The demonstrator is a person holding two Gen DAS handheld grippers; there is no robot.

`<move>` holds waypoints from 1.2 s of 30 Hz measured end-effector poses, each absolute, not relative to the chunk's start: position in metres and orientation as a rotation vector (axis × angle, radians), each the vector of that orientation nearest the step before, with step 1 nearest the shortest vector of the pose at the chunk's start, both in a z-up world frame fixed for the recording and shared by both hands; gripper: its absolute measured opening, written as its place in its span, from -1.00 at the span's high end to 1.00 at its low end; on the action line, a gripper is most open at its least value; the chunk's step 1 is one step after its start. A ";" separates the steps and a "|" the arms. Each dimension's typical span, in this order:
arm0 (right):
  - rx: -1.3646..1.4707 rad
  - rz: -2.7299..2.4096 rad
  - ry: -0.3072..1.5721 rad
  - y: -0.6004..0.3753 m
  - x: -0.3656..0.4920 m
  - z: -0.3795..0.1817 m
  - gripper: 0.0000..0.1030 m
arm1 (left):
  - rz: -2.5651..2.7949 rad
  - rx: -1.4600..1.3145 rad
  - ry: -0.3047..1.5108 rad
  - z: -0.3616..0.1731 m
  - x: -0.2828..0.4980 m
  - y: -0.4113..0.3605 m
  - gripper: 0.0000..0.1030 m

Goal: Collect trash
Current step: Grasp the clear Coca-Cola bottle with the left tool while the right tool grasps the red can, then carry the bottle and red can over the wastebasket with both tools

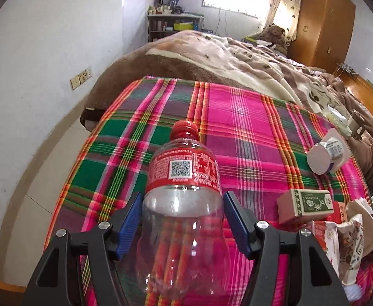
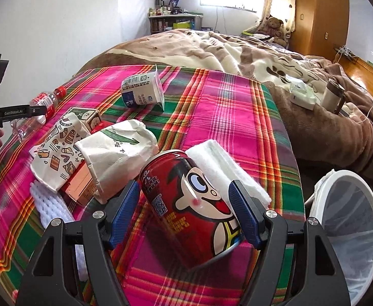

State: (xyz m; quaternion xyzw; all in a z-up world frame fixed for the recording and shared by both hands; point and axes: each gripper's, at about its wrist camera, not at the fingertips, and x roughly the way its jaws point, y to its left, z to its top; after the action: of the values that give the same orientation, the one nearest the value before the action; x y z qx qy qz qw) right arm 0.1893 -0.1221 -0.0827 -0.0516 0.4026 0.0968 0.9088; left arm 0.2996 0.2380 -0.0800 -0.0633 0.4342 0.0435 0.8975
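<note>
Crowding the plaid cloth (image 2: 224,117) edge (right side), a white bin (image 2: 349,204).

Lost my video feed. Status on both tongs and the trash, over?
Left tongs around clear plastic cola bottle, red cap. Right tongs around red cartoon drink can. White lined bin right of can, open, unobstructed.

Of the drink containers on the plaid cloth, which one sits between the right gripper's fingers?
The red cartoon-face can, between the right gripper pads. The clear red-capped bottle sits in the left gripper; the white yogurt cup lies untouched farther back.
</note>
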 end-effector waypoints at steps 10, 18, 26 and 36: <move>-0.103 0.209 0.816 -0.123 0.186 -0.081 -0.27 | 0.112 -0.136 0.875 -0.080 0.297 0.235 -0.21; -0.076 0.222 0.787 -0.123 0.178 -0.077 -0.11 | 0.100 -0.145 0.837 -0.073 0.274 0.228 -0.20; -0.027 0.239 0.749 -0.130 0.167 -0.068 -0.09 | 0.063 -0.147 0.780 -0.054 0.235 0.212 -0.20; 0.027 0.240 0.691 -0.145 0.150 -0.049 -0.08 | -0.020 -0.129 0.683 -0.015 0.185 0.173 -0.20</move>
State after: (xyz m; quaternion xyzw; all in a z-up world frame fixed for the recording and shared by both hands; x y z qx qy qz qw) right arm 0.1495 -0.1445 -0.0494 0.0131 0.3379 0.1174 0.9337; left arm 0.1851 0.1730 -0.0155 -0.0633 0.3347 -0.0099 0.9401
